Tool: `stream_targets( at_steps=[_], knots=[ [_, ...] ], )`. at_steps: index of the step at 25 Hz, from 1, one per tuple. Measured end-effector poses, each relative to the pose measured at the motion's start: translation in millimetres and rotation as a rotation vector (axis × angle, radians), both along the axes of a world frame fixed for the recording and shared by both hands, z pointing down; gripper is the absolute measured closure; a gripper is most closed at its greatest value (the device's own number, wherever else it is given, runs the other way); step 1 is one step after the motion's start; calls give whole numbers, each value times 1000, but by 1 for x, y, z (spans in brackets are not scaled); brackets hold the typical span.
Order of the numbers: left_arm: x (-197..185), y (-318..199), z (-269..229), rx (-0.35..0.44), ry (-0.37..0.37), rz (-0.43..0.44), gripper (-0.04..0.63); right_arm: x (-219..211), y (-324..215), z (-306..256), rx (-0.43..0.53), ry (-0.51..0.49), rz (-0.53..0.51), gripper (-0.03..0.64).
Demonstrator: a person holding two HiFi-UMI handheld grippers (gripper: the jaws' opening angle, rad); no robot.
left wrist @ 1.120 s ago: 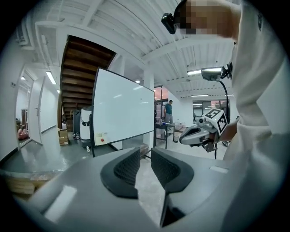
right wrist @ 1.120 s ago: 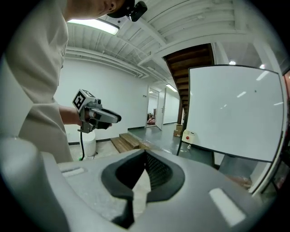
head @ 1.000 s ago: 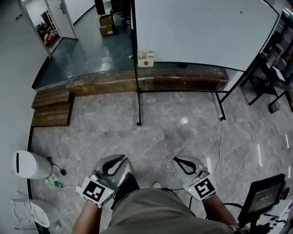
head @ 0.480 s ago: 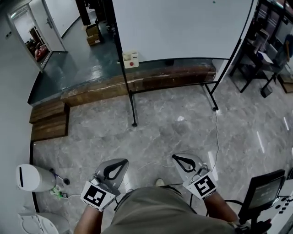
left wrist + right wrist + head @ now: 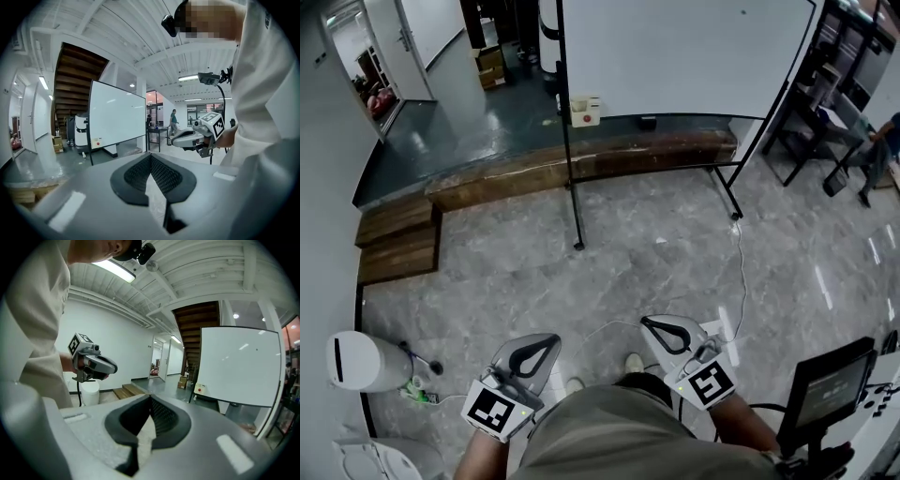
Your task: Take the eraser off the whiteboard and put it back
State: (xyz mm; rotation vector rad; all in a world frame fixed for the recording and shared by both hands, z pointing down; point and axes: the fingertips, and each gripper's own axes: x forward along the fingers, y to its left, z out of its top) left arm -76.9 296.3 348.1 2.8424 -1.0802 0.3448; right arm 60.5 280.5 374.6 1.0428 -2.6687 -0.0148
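Note:
The whiteboard stands on a black wheeled frame across the stone floor, well ahead of me. A small dark block, possibly the eraser, rests on its lower rail. A white box with a red dot hangs at the board's left post. My left gripper and right gripper are held low in front of the body, both shut and empty, far from the board. The left gripper view shows its closed jaws, the board and the right gripper. The right gripper view shows closed jaws and the board.
A low wooden ledge runs behind the board, with wooden steps at the left. A white bin stands at the near left. A cable trails over the floor. A monitor on a stand is at the near right, and dark furniture at the far right.
Both grippers have travelled with the person, who is stepping over the floor; shoes now show below them. The view has swung, showing more of the room's right side.

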Motion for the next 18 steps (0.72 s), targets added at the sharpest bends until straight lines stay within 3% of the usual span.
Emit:
stream_targets(
  at_steps=[4, 11, 18],
  knots=[
    [-47, 16, 10, 1, -16, 3, 589, -45, 17, 2, -3, -4, 11, 614],
    [-58, 69, 12, 37, -17, 45, 589, -70, 77, 4, 59, 23, -12, 614],
    [-73, 88, 17, 24, -12, 74, 589, -92, 100, -1, 50, 31, 3, 614]
  ],
)
